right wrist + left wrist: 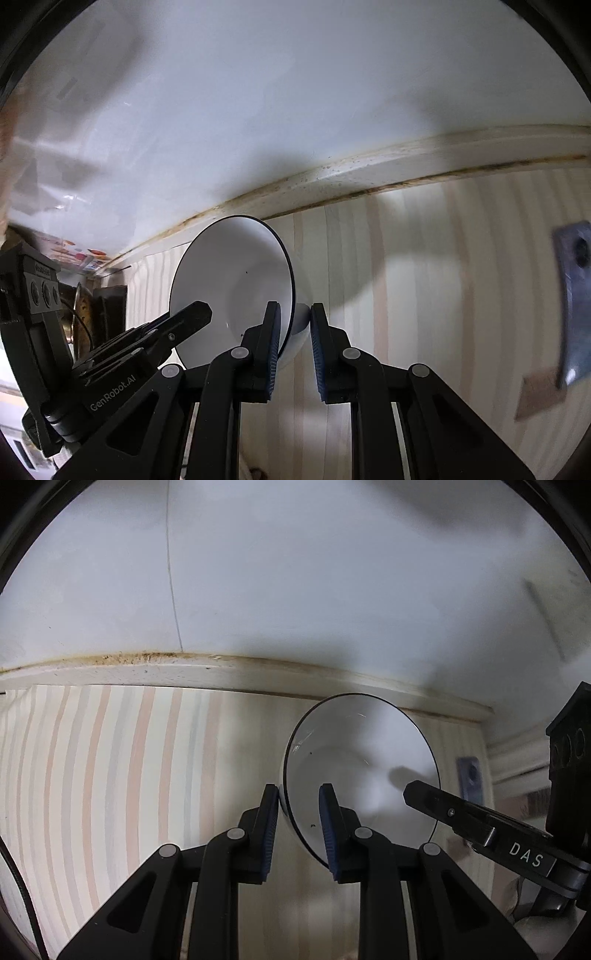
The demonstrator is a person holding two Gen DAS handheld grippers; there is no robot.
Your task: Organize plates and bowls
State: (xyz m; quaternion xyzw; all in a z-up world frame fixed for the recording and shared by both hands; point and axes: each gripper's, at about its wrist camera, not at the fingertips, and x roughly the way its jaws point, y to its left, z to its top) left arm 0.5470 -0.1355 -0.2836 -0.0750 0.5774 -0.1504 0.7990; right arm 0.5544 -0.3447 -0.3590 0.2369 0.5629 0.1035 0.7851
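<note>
From the left wrist, the left claw (298, 830) straddles the rim of a white bowl (364, 760) with a thin dark edge. One blue-padded finger lies against the outside wall and the other sits inside the bowl, so the claw is clamped on the rim. The bowl is tipped on its side, its open mouth facing the camera, held up in front of a striped wall (110, 768) in pale pink and grey bands. Above the stripes runs a stained cream moulding (147, 670), and above that a plain white surface (295, 572). At the right edge the right claw (417, 792) reaches in, one dark finger tip lying over the far rim of the bowl; from this view I cannot tell how its fingers stand. A small grey plate with a hole (470, 777) is fixed to the wall beside the bowl.

From the right wrist, the right claw (293, 350) grips the same bowl (229, 273) at its rim, one finger inside and one on the outer wall. The left claw (197, 312) enters from the left side, holding the opposite rim. The bowl hangs between the two, off any table, against the striped wall (424, 277) below the moulding (369, 166).
</note>
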